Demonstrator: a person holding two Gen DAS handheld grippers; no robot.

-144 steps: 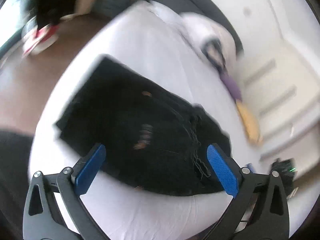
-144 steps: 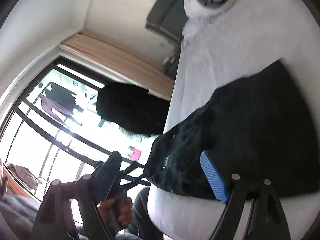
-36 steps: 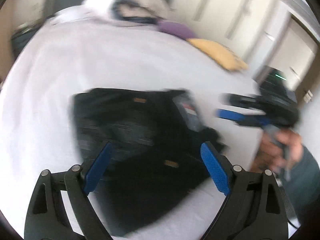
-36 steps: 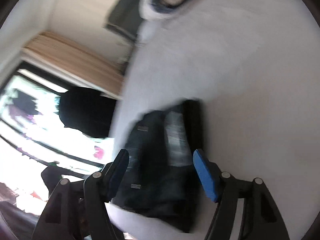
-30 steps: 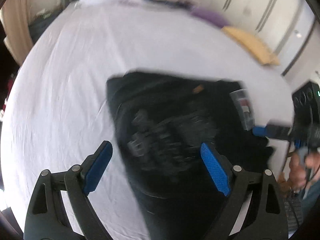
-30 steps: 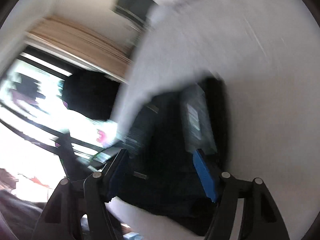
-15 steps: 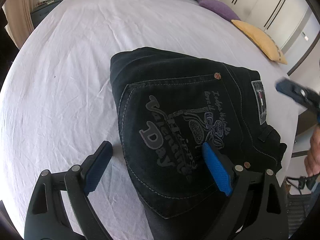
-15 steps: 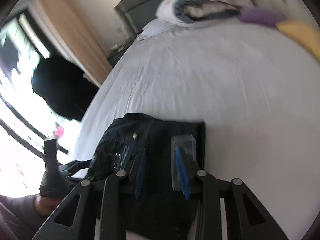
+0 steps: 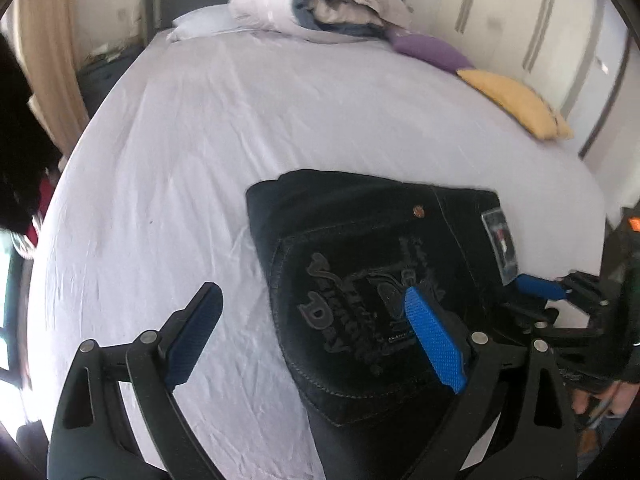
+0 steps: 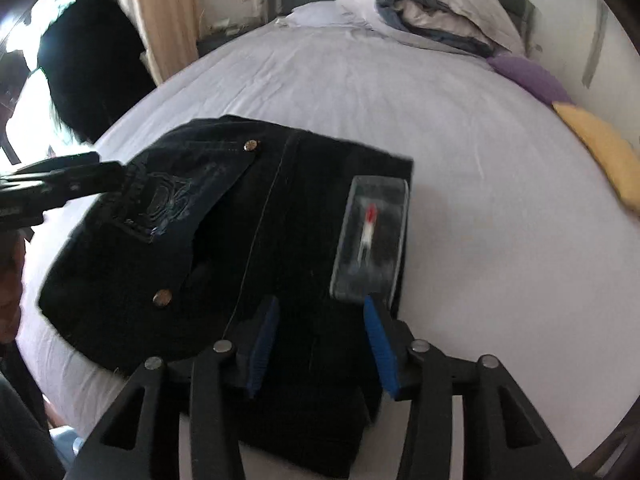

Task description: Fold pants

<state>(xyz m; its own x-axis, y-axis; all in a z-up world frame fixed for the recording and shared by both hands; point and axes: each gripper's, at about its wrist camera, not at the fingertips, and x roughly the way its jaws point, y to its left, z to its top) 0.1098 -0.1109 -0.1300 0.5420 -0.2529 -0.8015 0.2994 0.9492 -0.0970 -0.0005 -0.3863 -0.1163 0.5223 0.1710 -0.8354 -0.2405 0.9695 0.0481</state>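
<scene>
Black pants (image 9: 360, 280) lie folded in a compact block on the white bed sheet (image 9: 200, 140), back pocket with grey lettering facing up. My left gripper (image 9: 316, 336) hangs open above their left edge, one blue pad over the sheet, the other over the pocket. In the right wrist view the pants (image 10: 240, 240) show a grey waistband label (image 10: 370, 236). My right gripper (image 10: 320, 340) sits low over the waistband end, its jaws opening, dark cloth lying under and between the pads without being pinched. It also appears as a blue fingertip (image 9: 538, 287) at the pants' right edge.
A rolled duvet and pillows (image 9: 320, 4) lie at the head of the bed, with a purple cushion (image 9: 428, 48) and a yellow cushion (image 9: 516, 100) along the right side. Wardrobe doors stand beyond. A curtain (image 10: 164, 12) and a dark shape (image 10: 88, 64) are at the window.
The right gripper has swung over and come down at the pants' waistband end, and its jaws stand wider than half a second ago. The left view has tilted up toward the headboard.
</scene>
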